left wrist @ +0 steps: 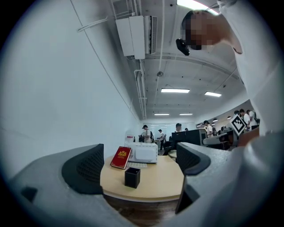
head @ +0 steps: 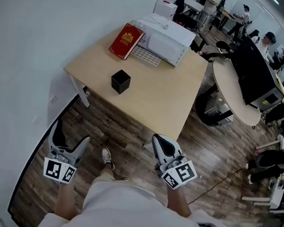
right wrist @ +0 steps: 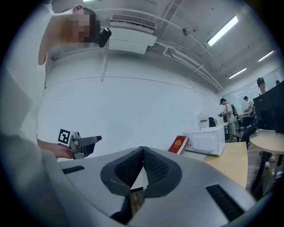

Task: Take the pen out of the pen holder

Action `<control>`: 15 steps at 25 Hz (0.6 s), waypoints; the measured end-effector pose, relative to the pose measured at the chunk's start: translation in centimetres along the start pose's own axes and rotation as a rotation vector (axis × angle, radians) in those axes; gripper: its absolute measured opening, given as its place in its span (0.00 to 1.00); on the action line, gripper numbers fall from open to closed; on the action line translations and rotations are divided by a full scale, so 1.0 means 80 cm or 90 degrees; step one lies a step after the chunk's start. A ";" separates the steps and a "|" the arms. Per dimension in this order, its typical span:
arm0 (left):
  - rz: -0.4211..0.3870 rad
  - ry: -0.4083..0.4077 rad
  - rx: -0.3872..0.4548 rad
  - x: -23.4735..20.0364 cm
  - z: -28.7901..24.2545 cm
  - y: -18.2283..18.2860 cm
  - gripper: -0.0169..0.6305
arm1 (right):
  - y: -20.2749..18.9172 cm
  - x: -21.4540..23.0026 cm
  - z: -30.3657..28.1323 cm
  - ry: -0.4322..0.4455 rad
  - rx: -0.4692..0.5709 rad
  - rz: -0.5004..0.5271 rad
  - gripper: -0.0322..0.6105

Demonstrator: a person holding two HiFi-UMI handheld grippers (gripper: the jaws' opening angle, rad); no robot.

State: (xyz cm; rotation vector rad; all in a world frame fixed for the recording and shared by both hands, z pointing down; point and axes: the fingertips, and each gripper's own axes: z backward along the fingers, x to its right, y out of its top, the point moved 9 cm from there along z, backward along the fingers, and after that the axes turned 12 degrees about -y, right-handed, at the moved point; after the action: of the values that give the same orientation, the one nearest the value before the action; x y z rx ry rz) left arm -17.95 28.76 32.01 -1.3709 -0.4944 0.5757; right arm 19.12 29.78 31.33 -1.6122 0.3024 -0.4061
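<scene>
The pen holder is a small black cube standing alone near the middle of the light wooden table. I see no pen sticking out of it in any view. In the left gripper view the holder shows far off between the jaws. My left gripper hangs over the floor, well short of the table, its jaws wide apart and empty. My right gripper is near the table's front corner, its pads pressed together with nothing between them.
A red book leans against a white appliance at the table's far side, with a flat keypad-like sheet in front. A round table, a dark monitor and office chairs stand to the right. A white wall runs along the left.
</scene>
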 end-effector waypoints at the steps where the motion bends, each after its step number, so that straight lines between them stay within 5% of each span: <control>1: 0.006 -0.008 0.002 -0.016 -0.015 -0.005 0.81 | 0.000 0.002 -0.014 -0.007 -0.006 0.001 0.05; 15: 0.094 -0.123 0.015 -0.231 -0.179 -0.058 0.81 | 0.044 -0.025 -0.250 -0.044 -0.041 0.034 0.05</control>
State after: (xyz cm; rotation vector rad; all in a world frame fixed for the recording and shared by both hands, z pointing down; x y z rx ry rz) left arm -22.58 5.53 34.67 -1.3433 -0.5424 0.8370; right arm 8.81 12.37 28.79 -1.6738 0.3075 -0.3011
